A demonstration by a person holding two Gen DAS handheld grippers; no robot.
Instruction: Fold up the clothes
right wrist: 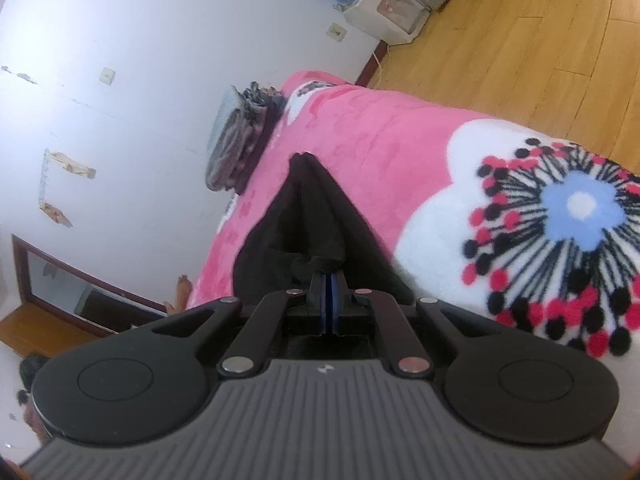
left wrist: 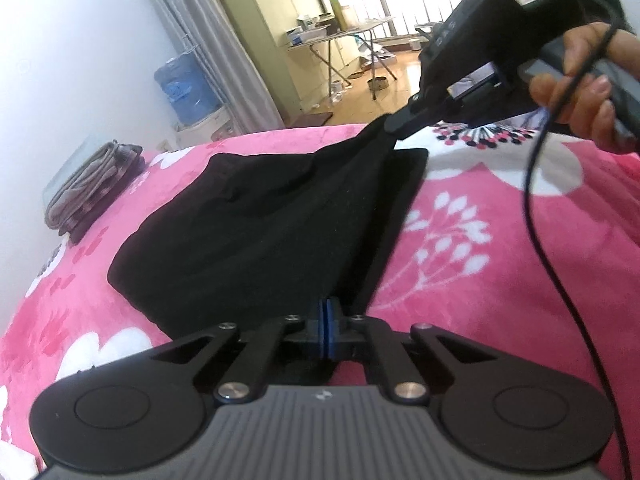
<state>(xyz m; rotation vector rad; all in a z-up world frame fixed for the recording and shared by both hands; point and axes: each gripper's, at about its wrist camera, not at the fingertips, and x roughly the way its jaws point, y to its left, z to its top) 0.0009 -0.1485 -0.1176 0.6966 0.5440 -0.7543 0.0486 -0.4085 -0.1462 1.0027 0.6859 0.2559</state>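
1. Black garment (left wrist: pixel 256 216) lies on the pink floral blanket (left wrist: pixel 480 240) of the bed, toward the wall-side edge, partly doubled over.
2. Left tool (left wrist: pixel 328 320): jaws closed, near hem of the garment pinched between the blue pads.
3. Right tool (right wrist: pixel 329 280): jaws closed on a bunched far corner; in the left wrist view it holds that corner raised off the blanket.
4. Judgement: both ends of one edge are gripped so the edge stays taut and can be carried across for a fold.
5. Folded grey clothes (left wrist: pixel 92 188) are stacked at the bed edge by the wall, clear of the folding area.
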